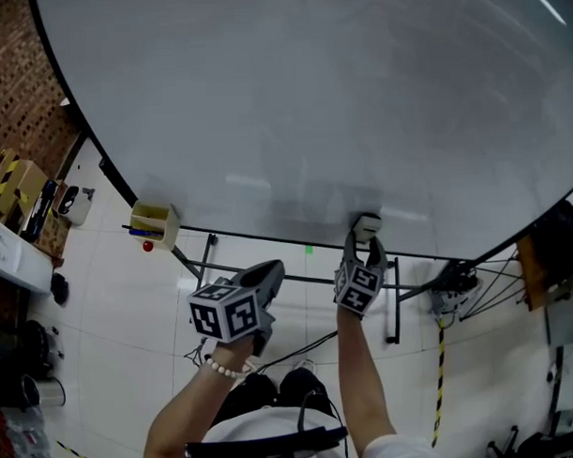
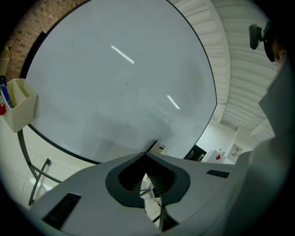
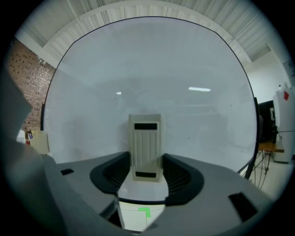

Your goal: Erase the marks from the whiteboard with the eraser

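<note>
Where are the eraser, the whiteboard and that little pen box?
eraser (image 3: 146, 143): right gripper view, its ribbed back.
whiteboard (image 1: 291, 101): head view, bare middle.
pen box (image 1: 158, 226): head view, front wall.

1. The whiteboard (image 1: 310, 110) fills the far side; its stand (image 1: 394, 304) lies under its lower edge.
2. The eraser (image 1: 366, 227) rests against the board near that edge, between the jaws of the right gripper (image 1: 365, 252).
3. The left gripper (image 1: 272, 271) sits left of it, nearer, off the board.
4. A holder box (image 1: 155, 221) hangs at the board's lower edge, further left.
</note>
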Demonstrator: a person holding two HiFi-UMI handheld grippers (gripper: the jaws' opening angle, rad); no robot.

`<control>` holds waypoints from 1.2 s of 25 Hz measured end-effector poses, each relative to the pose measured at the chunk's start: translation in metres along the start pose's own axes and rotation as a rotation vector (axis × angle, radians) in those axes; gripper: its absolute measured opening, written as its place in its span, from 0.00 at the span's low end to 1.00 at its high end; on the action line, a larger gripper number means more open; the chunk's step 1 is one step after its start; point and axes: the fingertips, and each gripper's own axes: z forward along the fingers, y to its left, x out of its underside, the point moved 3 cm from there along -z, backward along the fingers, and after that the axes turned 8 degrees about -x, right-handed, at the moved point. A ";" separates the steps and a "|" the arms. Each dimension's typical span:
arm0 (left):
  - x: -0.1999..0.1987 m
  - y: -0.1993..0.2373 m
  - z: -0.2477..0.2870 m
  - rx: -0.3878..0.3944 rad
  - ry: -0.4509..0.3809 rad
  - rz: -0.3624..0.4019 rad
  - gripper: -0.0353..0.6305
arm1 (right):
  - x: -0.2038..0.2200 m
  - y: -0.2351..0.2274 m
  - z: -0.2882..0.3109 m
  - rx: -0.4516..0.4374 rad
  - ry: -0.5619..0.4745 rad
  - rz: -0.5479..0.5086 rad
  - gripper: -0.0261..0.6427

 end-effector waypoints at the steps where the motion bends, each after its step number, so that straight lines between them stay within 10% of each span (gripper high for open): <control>1: -0.003 0.003 -0.004 -0.001 -0.005 -0.003 0.04 | 0.001 0.010 0.002 -0.002 0.004 0.002 0.42; 15: -0.020 0.054 -0.070 -0.095 -0.113 -0.045 0.04 | 0.018 0.148 0.021 -0.146 0.013 -0.034 0.42; 30: -0.057 0.189 -0.170 -0.098 -0.091 -0.082 0.04 | 0.004 0.341 0.051 -0.112 -0.002 0.056 0.42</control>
